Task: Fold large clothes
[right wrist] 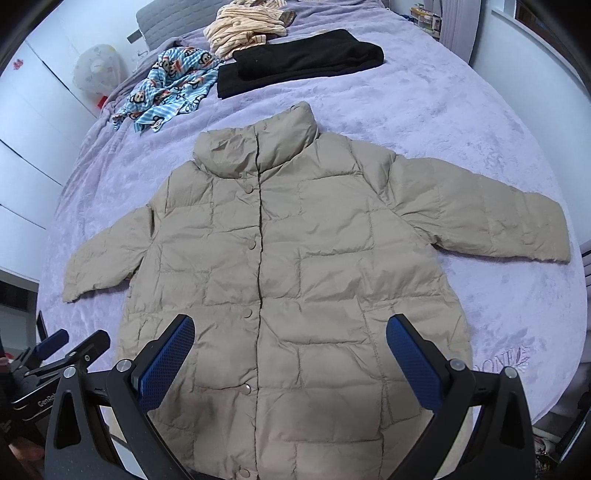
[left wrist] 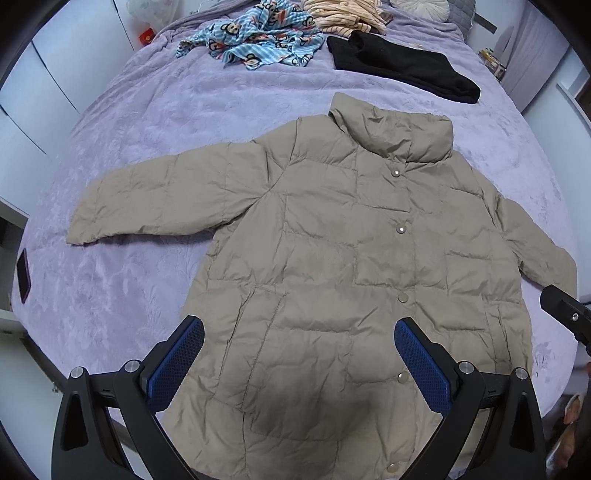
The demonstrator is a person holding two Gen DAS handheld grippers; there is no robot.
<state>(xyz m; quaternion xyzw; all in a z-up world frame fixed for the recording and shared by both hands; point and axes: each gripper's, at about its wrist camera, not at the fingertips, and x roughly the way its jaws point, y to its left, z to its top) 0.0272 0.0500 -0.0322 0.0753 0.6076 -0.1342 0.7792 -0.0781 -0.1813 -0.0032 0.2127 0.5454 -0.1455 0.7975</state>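
Left wrist view: a beige quilted puffer jacket with snap buttons [left wrist: 332,258] lies flat, front up and buttoned, on a lavender plush bedspread [left wrist: 147,122]; its sleeves spread to both sides and its collar points away from the camera; the left gripper [left wrist: 299,343] hovers above the jacket's lower half, its blue-padded fingers wide apart and holding nothing; beyond the collar lie a folded black garment [left wrist: 402,70], a crumpled blue monkey-print cloth [left wrist: 255,37] and a cream striped garment [left wrist: 343,14].

Right wrist view: the same jacket [right wrist: 295,266] fills the middle of the bedspread [right wrist: 461,110]; the right gripper [right wrist: 290,339] hangs over the hem area, fingers spread apart and empty; the left gripper [right wrist: 77,341] shows at the lower left edge, beside the bed.
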